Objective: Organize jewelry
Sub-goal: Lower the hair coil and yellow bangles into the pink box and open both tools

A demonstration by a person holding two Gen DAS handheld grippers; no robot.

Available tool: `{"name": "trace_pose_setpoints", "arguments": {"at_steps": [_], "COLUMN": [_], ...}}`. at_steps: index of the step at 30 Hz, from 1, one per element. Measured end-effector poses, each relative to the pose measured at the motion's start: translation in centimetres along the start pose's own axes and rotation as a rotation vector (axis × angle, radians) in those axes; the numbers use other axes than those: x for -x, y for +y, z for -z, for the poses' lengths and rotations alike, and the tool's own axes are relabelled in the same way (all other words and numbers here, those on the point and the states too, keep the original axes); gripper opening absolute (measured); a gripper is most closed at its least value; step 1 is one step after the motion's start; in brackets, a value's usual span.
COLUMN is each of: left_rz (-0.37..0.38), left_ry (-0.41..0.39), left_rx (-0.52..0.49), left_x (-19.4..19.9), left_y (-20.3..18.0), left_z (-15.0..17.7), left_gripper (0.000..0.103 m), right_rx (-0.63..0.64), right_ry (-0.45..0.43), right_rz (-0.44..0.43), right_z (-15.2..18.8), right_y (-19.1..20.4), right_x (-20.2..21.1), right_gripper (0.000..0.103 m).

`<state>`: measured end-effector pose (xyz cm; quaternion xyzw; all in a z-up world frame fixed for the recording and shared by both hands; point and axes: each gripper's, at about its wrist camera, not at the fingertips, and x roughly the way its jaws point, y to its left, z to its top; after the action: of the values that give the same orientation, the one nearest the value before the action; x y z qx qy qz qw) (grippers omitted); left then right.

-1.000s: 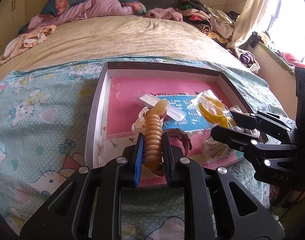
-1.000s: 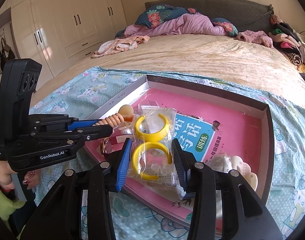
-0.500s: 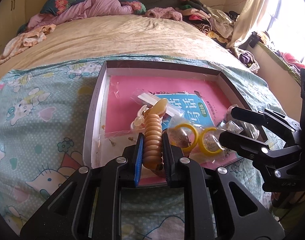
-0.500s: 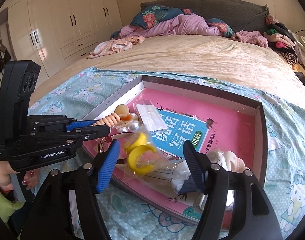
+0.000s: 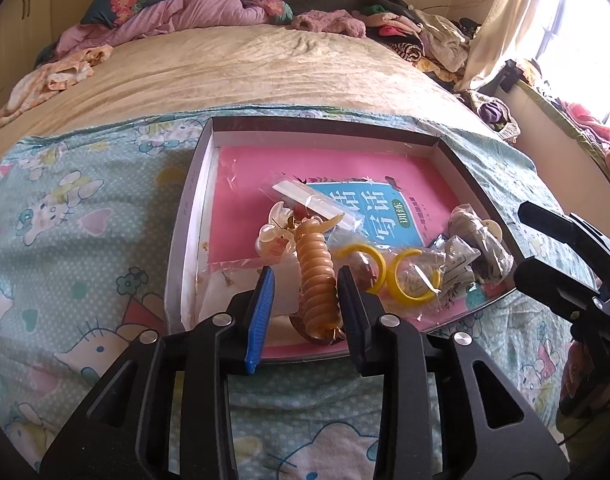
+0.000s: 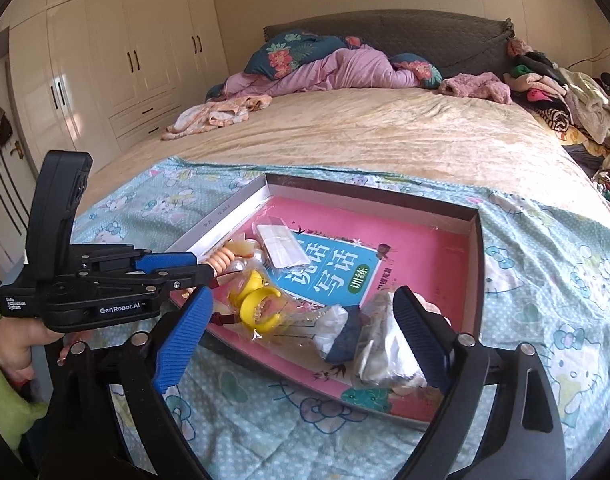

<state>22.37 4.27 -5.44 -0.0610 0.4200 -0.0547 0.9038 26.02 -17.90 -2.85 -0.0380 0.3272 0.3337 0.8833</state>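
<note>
A shallow box (image 5: pixel 185 208) (image 6: pixel 225 216) lies on the bed with a pink book (image 5: pixel 245 184) as its floor. My left gripper (image 5: pixel 305 308) (image 6: pixel 203 266) is over the box's near left corner. Its jaws are opening around a beige spiral hair piece (image 5: pixel 317 276) (image 6: pixel 225 258); the blue pad stands clear of the coil. A clear bag with two yellow rings (image 5: pixel 409 284) (image 6: pixel 261 304) lies loose in the box, just right of the coil. My right gripper (image 6: pixel 301 300) (image 5: pixel 523 244) is over the box's near edge, its jaws opening wide, gripping nothing.
The box also holds a pearly hair claw (image 5: pixel 273 232), a flat white packet (image 5: pixel 305 196) (image 6: pixel 281 248) and crumpled bags of trinkets (image 5: pixel 477 240) (image 6: pixel 385 344). A cartoon-cat sheet (image 5: pixel 85 240) surrounds the box. Bedding and clothes are heaped at the headboard (image 6: pixel 325 68). A hand (image 6: pixel 13 344) holds the left gripper.
The right gripper opened and let go of the bag of yellow rings, which dropped into the box, then drew back. The left jaws parted from the spiral hair piece.
</note>
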Motion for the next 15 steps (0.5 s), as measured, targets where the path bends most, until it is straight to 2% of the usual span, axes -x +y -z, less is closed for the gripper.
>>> {"name": "trace_pose_setpoints", "arguments": {"at_steps": [8, 15], "left_rz": [0.0, -0.005], "left_ry": [-0.01, -0.042], "left_rx": [0.008, 0.003], "left_x": [1.2, 3.4], "left_y": [-0.4, -1.1], "left_z": [-0.2, -0.3], "left_gripper": [0.035, 0.052], "right_rx": [-0.008, -0.003], "right_ry": [-0.027, -0.033], "right_rz": [0.026, 0.045], "right_z": [0.6, 1.2], "right_y": [-0.5, -0.3], "right_x": [2.7, 4.5], "right_gripper": [0.094, 0.097]}}
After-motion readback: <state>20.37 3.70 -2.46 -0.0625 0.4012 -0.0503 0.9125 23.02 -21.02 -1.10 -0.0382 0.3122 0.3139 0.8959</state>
